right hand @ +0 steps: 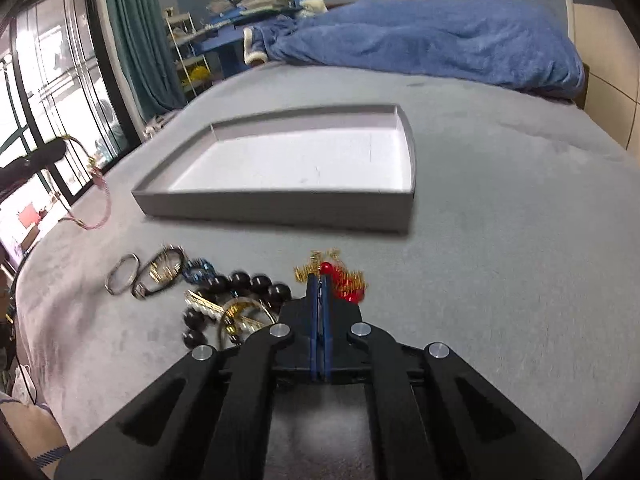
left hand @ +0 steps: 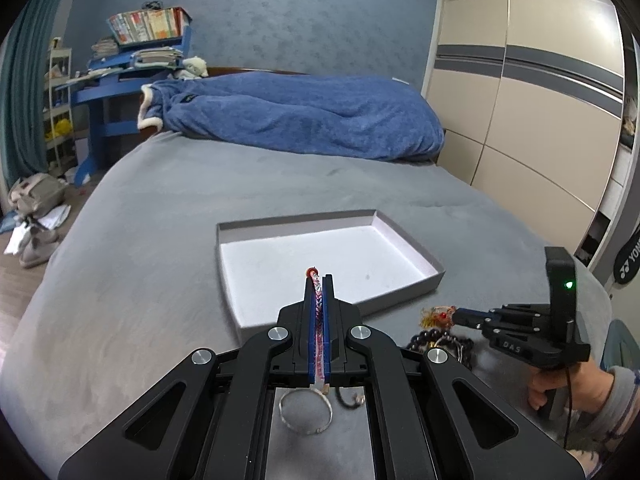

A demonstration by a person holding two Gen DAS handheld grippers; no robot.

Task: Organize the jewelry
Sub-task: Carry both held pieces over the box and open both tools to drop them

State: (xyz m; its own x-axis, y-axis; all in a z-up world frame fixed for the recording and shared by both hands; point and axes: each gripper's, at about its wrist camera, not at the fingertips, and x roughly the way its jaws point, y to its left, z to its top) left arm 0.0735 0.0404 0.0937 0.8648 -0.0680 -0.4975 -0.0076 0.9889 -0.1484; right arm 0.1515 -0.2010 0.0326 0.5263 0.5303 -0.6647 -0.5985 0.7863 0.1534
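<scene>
Left gripper (left hand: pixel 319 280): my fingers are clenched on a pink-and-white braided bracelet (left hand: pixel 318 312); its red bead end pokes out past the tips, and its loop hangs below the grip.
Silver bangle (left hand: pixel 306 412): lies on the grey bed (left hand: pixel 132 264) beneath my left fingers, behind the tips.
Tray (right hand: pixel 276 206): a shallow grey box with a white floor, just ahead of both pairs of fingers, nothing in it.
Jewelry pile (right hand: pixel 236 300): left of my right fingers, on the bed, lie black beads, gold pieces, a blue piece and two dark bangles.
Right gripper (right hand: pixel 319 278): fingers pinched together on a gold-and-red tinsel ornament (right hand: pixel 344 280), which bunches at and to the right of the tips.
Person's hand (left hand: pixel 560 388): wrapped round the right gripper's handle, well behind its fingers.
</scene>
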